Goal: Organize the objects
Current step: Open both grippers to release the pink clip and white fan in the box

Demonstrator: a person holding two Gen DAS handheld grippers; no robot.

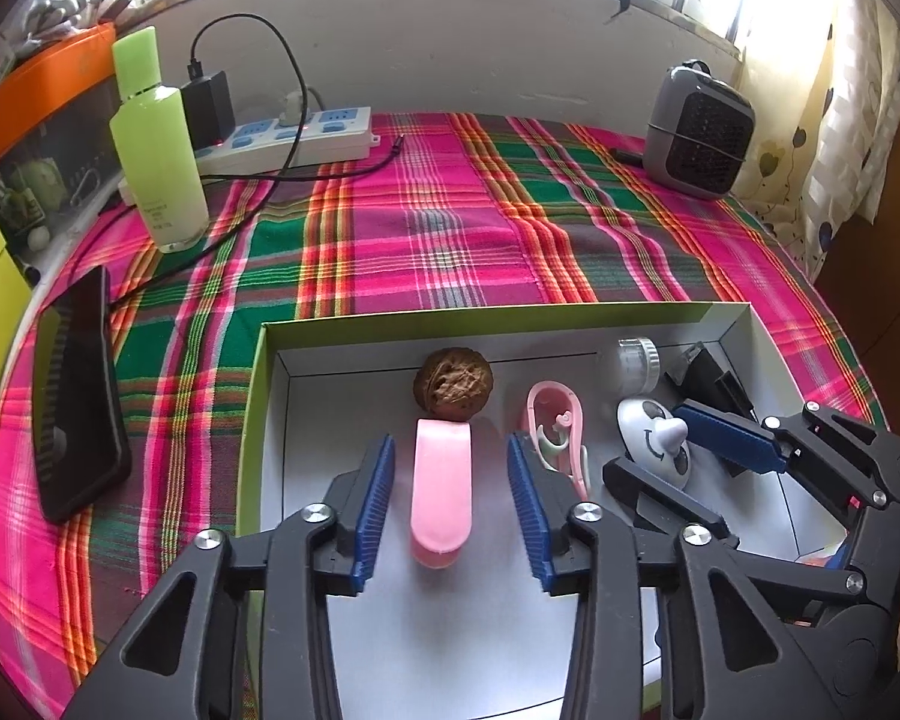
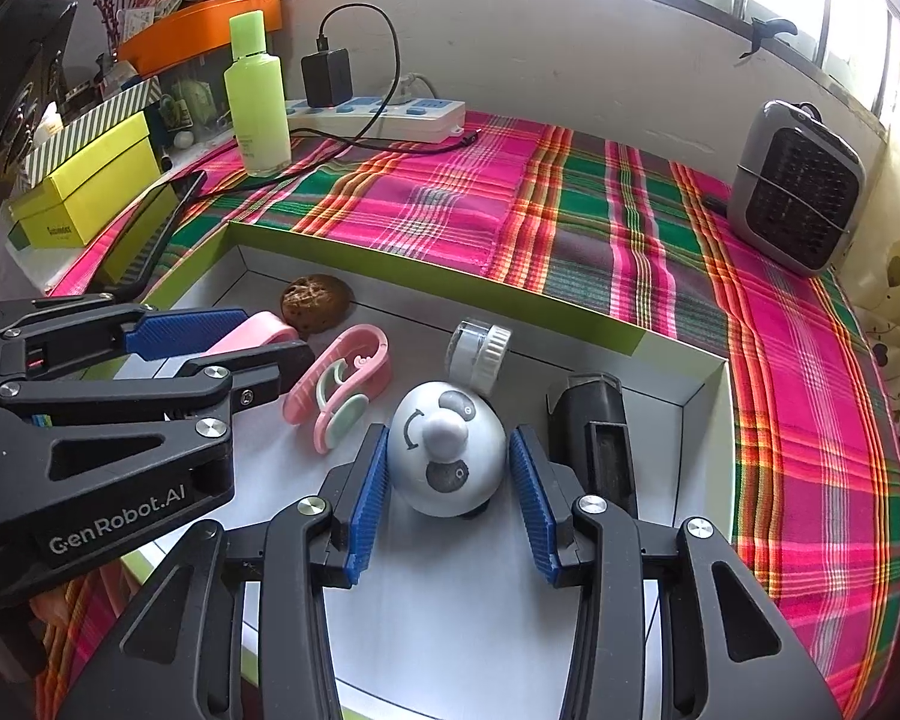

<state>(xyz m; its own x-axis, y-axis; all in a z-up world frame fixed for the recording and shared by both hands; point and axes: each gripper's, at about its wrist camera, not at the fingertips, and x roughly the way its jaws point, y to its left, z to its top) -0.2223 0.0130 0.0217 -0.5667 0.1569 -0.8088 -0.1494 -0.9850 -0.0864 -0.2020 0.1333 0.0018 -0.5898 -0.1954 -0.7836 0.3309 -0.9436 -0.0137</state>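
Observation:
A white box with green rim point(image 1: 486, 313) point(image 2: 438, 267) holds the objects. My left gripper point(image 1: 450, 450) is open around a pink clip-shaped piece point(image 1: 442, 483), not touching it; a walnut point(image 1: 453, 384) point(image 2: 316, 302) lies just beyond. My right gripper point(image 2: 448, 456) is open around a grey-white egg-shaped toy with a face point(image 2: 447, 450) point(image 1: 654, 435). A pink nail clipper point(image 1: 555, 420) point(image 2: 342, 387), a small clear jar point(image 1: 633, 363) point(image 2: 480, 351) and a black block point(image 2: 594, 426) point(image 1: 711, 375) also lie in the box.
On the plaid cloth point(image 1: 450, 228) stand a green bottle point(image 1: 156, 144) point(image 2: 257, 99), a power strip with charger point(image 1: 282, 135), a black phone point(image 1: 75, 396) and a grey fan heater point(image 1: 699, 129) point(image 2: 795, 186). A yellow box point(image 2: 90, 180) sits at left.

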